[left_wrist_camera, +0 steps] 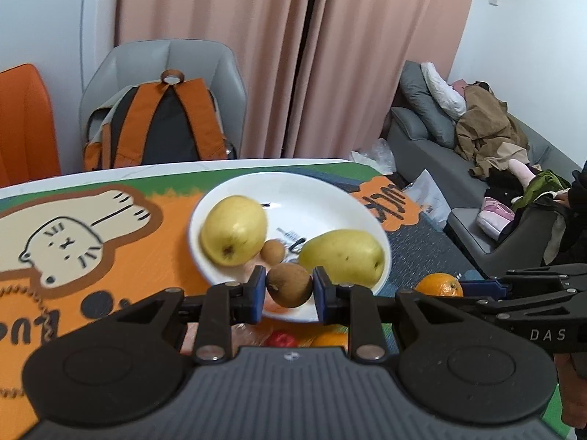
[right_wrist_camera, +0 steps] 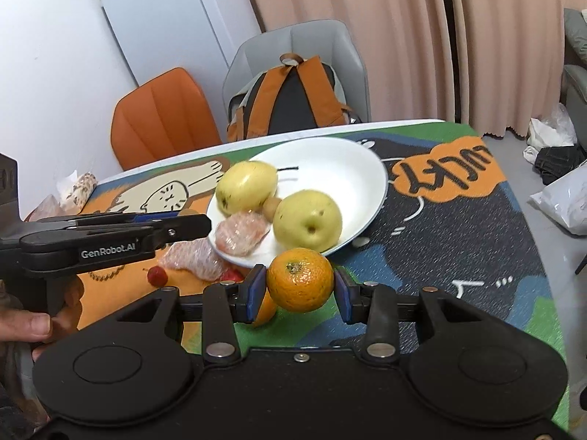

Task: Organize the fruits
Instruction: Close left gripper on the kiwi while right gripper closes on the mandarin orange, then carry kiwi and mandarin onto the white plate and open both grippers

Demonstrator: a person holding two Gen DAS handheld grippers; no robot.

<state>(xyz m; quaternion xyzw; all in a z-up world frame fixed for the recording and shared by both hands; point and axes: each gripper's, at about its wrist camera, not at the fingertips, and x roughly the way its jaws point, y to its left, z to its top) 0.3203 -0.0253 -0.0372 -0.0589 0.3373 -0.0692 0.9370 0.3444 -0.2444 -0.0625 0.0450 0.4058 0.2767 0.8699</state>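
Observation:
My left gripper (left_wrist_camera: 289, 289) is shut on a small brown kiwi-like fruit (left_wrist_camera: 290, 284), held over the near rim of the white plate (left_wrist_camera: 323, 198). The plate holds two yellow-green pears (left_wrist_camera: 234, 229) (left_wrist_camera: 345, 256) and another small brown fruit (left_wrist_camera: 272, 251). My right gripper (right_wrist_camera: 299, 289) is shut on an orange (right_wrist_camera: 300, 278), held just in front of the plate (right_wrist_camera: 352, 168); it also shows in the left wrist view (left_wrist_camera: 438, 285). A wrapped pink pomelo piece (right_wrist_camera: 242, 233) lies on the plate's near edge.
On the patterned mat (right_wrist_camera: 458, 227) lie another wrapped pomelo piece (right_wrist_camera: 194, 258), a red fruit (right_wrist_camera: 157, 275) and a second orange (right_wrist_camera: 266, 310) under my right gripper. A grey chair with a backpack (right_wrist_camera: 290, 99) and an orange chair (right_wrist_camera: 165, 117) stand behind the table. A sofa (left_wrist_camera: 458, 168) is at the right.

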